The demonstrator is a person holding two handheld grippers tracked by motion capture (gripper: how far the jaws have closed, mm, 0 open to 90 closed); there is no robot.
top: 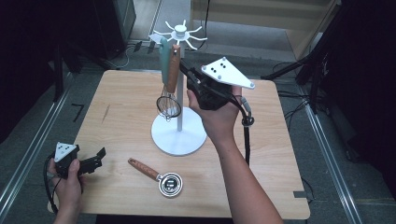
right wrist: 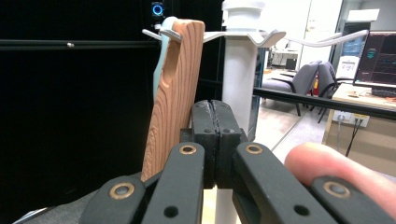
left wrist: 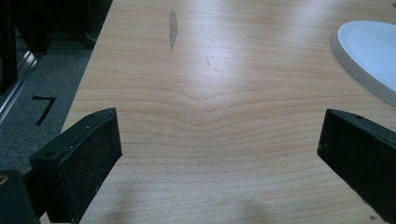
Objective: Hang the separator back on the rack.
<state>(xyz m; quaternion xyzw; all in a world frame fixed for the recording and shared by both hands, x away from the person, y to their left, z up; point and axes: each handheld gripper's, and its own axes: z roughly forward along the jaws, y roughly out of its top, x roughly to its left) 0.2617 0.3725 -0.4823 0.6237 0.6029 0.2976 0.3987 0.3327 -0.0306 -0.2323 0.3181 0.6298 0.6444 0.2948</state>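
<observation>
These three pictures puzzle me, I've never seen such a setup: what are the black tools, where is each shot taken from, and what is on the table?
A person holds a hand-operated gripper in each hand. The high view looks down on the wooden table. The other two come from cameras riding on the grippers.

The left gripper rests near the table's corner, open and empty. The right gripper is shut with nothing between its jaws, raised beside a wooden-handled whisk hanging on the white hook stand. A wooden-handled measuring cup lies on the table.
</observation>
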